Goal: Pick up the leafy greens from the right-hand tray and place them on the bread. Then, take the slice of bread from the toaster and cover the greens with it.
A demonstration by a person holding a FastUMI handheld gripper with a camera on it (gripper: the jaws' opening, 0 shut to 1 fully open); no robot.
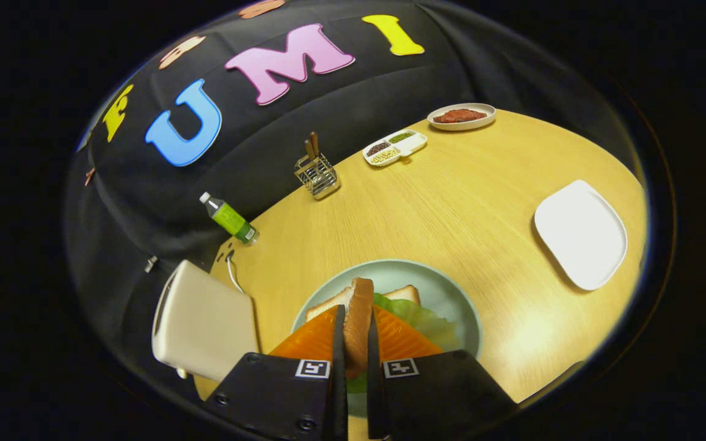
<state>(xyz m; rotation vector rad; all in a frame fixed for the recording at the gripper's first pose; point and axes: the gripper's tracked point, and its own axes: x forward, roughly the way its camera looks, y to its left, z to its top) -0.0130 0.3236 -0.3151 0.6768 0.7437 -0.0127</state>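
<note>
Wooden counter (426,202) carries a pale green plate (451,294) just ahead of the claw (356,343), holding bread (328,304) and leafy greens (420,315). Claw pinches a bread slice (358,318) edge-on above them; toaster (203,324) beside its left finger.

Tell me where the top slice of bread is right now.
In the gripper view, the bread slice stands on edge, clamped between the gripper fingers, over the greens and bottom bread on the plate, right of the toaster.
</note>
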